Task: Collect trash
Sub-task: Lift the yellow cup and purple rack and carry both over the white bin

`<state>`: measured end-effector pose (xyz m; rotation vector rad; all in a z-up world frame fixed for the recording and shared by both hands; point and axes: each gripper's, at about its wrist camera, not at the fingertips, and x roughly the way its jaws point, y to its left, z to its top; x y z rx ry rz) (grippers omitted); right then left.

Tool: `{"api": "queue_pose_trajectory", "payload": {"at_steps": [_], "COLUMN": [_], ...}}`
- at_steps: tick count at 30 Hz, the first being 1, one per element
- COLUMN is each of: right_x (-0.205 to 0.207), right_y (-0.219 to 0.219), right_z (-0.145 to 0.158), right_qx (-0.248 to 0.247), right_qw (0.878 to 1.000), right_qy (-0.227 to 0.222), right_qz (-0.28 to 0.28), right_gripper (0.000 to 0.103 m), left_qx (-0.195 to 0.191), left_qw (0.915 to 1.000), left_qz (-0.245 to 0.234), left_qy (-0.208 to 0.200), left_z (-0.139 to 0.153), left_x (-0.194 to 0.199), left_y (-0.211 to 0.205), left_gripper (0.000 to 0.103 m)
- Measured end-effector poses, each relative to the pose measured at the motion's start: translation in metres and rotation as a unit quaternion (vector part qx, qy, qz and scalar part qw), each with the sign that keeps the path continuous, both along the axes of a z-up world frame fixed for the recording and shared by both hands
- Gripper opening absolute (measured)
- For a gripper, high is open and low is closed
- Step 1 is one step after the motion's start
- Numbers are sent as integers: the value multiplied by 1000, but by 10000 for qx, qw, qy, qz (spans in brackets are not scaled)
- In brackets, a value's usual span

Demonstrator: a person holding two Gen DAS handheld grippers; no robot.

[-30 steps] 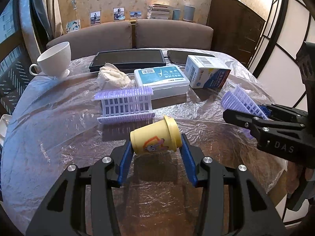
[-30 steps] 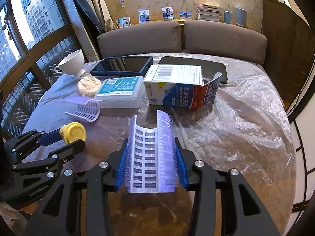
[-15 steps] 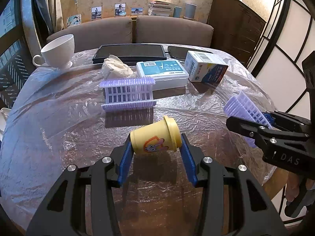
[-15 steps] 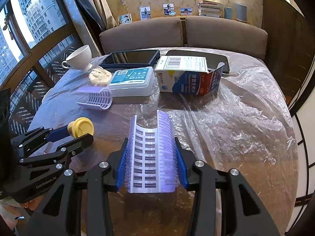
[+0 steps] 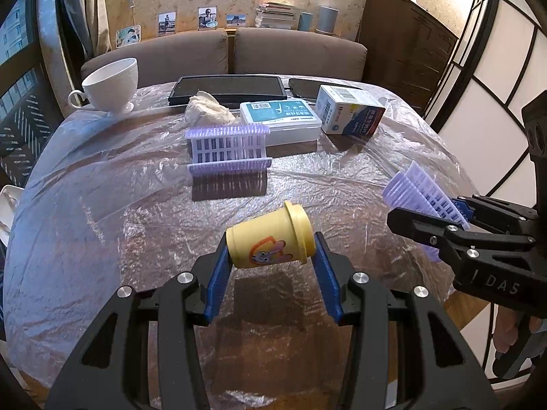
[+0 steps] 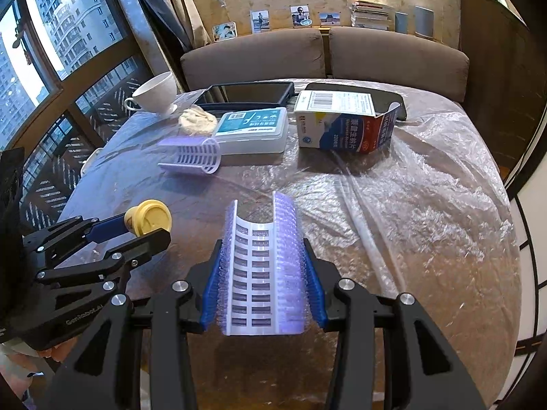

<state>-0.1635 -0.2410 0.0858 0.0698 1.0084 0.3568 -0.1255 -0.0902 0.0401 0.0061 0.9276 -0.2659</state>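
My left gripper (image 5: 270, 247) is shut on a small yellow tub (image 5: 268, 237) with a cartoon sticker, held on its side above the plastic-covered table (image 5: 102, 205). My right gripper (image 6: 261, 263) is shut on a curved purple plastic tray (image 6: 261, 266) with slots and bristly edges. The right gripper with its purple tray (image 5: 420, 194) also shows at the right of the left wrist view. The left gripper and the yellow tub (image 6: 148, 217) appear at the left of the right wrist view. A second purple tray (image 5: 227, 148) lies on the table farther back.
Behind it lie a crumpled tissue (image 5: 207, 111), a teal-and-white box (image 5: 280, 119), an opened blue-and-white carton (image 5: 348, 114), a dark tablet (image 5: 229, 89) and a white teacup (image 5: 112, 85). A brown sofa (image 5: 222, 54) stands beyond the table; a dark cabinet (image 5: 410, 54) is at right.
Both grippers have drawn back from the table with their objects still held; the items on the table look farther away and smaller. Neither grip has altered.
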Motion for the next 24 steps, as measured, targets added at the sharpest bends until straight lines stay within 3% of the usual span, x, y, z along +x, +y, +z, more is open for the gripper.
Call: {"api": "queue_pose_trajectory", "payload": {"at_steps": [24], "right_x": [-46], "right_y": [17], "right_z": [7], "right_qx": [24], "right_qw": [9996], "right_qy": [141], "right_qz": [249], "right_gripper": [42], "left_qx": [64], "left_qw": [9999], "left_qz": [-109], "left_qy": [98], "left_z": [1], "left_x": [-42], "left_y": [15], "left_gripper": [48]}}
